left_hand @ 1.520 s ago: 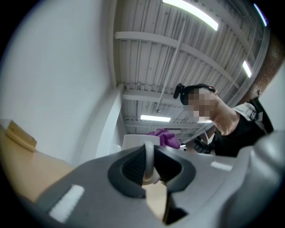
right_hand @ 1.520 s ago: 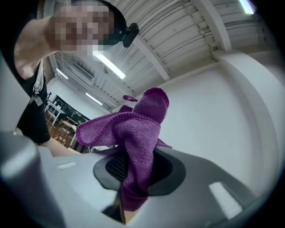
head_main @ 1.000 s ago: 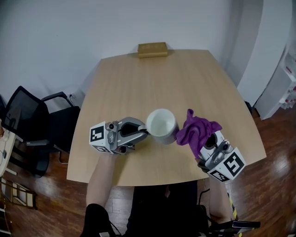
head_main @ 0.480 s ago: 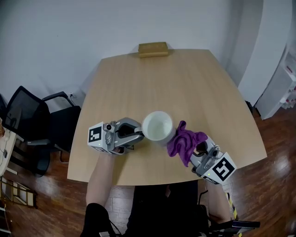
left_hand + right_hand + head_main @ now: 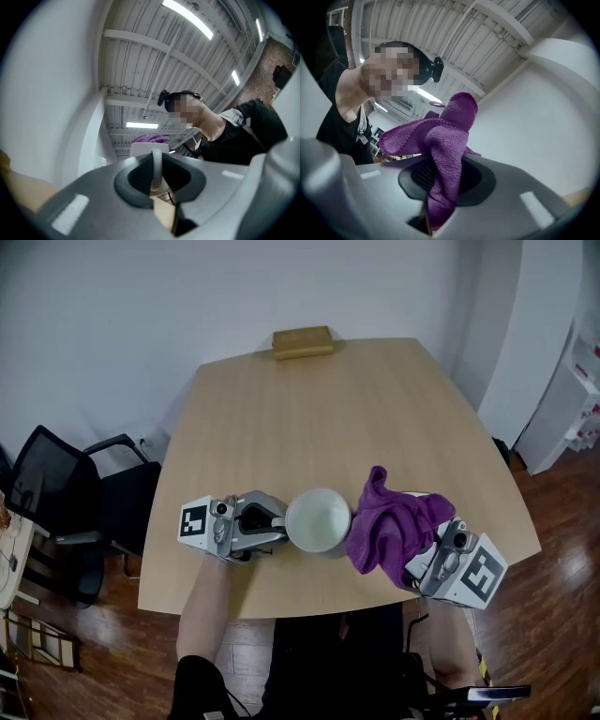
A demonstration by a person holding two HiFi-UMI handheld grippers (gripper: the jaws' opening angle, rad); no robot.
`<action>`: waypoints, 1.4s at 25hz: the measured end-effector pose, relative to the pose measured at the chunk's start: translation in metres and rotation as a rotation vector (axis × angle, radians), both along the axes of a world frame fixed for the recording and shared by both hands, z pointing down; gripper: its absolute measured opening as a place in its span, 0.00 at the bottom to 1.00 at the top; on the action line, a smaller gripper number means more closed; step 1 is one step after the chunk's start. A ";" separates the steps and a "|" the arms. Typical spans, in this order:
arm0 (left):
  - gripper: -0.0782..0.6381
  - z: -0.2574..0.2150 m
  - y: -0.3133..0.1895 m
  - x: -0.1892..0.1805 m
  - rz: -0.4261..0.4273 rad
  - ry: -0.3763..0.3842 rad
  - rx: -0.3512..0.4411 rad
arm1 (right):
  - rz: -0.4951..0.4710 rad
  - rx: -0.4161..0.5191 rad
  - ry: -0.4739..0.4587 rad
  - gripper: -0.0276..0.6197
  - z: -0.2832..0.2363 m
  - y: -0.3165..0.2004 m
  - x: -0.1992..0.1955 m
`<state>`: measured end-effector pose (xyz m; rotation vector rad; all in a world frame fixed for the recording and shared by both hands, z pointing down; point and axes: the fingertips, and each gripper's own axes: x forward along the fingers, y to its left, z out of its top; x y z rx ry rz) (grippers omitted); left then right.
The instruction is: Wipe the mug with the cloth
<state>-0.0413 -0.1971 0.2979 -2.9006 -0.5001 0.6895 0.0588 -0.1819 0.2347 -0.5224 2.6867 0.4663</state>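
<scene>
Since half a second ago the right gripper (image 5: 419,557) has swung outward to the right, and the cloth (image 5: 388,527) it carries now stands taller and looser beside the mug (image 5: 319,519), which has stayed close to the near edge of the table (image 5: 309,418). At far left a black chair (image 5: 56,488) stands off the table's corner. Next comes the left gripper (image 5: 270,522), lying roughly level above the tabletop with its marker cube toward the chair and its jaws pointing right. The left gripper view (image 5: 157,172) shows those jaws drawn narrow onto a thin white strip, the handle (image 5: 156,165) of the mug, with the mug's white side (image 5: 149,148) just past them and a bit of purple cloth (image 5: 150,138) behind it. The mug is white, mouth up and bare inside, held by its handle on its left side. To its right the purple cloth rises in a crumpled peak. Its left edge meets the mug's right rim in the head view, though it may only overlap it from this angle. The right gripper view (image 5: 440,183) shows the jaws closed on a fold of the cloth (image 5: 447,140), which bunches up and flops over them. A flat brown box (image 5: 302,341) sits at the table's far edge, well apart from everything else.
</scene>
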 end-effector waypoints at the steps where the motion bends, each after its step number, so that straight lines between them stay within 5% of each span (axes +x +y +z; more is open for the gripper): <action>1: 0.20 0.000 0.002 0.001 0.007 0.007 0.001 | -0.014 -0.001 0.006 0.17 0.002 0.003 -0.003; 6: 0.20 -0.004 0.005 -0.009 0.010 0.052 0.006 | 0.055 -0.034 0.004 0.17 0.041 -0.013 0.002; 13: 0.20 -0.001 0.020 0.001 0.044 0.001 0.085 | 0.142 -0.244 0.099 0.17 0.108 -0.044 0.025; 16: 0.20 0.004 0.028 0.005 0.058 -0.035 0.112 | 0.079 -0.230 0.002 0.17 0.075 -0.036 0.034; 20: 0.20 0.004 0.032 0.009 0.056 -0.044 0.121 | -0.119 -0.192 -0.130 0.17 0.023 -0.011 0.030; 25: 0.19 0.005 0.039 0.012 0.057 -0.059 0.169 | -0.243 -0.282 -0.185 0.17 0.032 -0.012 0.017; 28: 0.19 0.012 0.046 0.018 0.054 -0.114 0.216 | -0.219 -0.428 -0.161 0.17 0.073 -0.032 0.019; 31: 0.20 0.022 0.057 0.029 0.051 -0.189 0.283 | -0.107 -0.560 -0.034 0.17 0.120 -0.052 0.023; 35: 0.20 0.037 0.074 0.038 0.057 -0.275 0.389 | -0.064 -0.553 -0.013 0.17 0.113 -0.050 0.037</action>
